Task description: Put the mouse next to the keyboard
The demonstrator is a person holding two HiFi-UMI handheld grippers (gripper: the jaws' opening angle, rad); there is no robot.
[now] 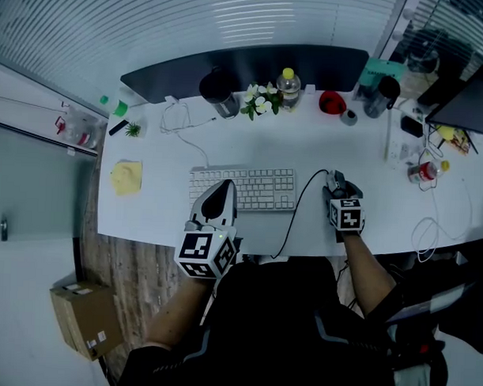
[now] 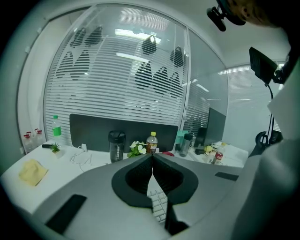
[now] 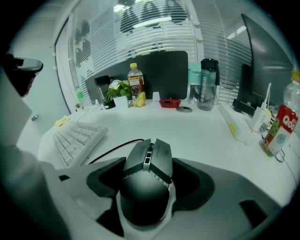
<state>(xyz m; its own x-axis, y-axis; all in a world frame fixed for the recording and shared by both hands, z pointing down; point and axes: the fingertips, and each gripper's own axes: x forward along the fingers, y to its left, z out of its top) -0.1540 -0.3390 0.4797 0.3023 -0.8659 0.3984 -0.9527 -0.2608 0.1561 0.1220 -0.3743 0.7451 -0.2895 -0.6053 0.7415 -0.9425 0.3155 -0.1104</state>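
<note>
Head view: right gripper point(image 1: 338, 192) largely hides mouse point(image 1: 334, 180).

A white desk point(image 1: 146, 213) runs left to right across the scene, bounded along its far edge by a low dark partition screen point(image 1: 246, 66). Beyond the screen stands a glass wall point(image 1: 192, 20) covered in fine horizontal stripes, with bright strip lights point(image 2: 136, 56) showing through it; illumination is even and cool. The floor point(image 1: 128, 267) at near left is wood-patterned and bears a closed cardboard box point(image 1: 83, 317), while a dark monitor point(image 1: 470, 101) stands at far right.
</note>
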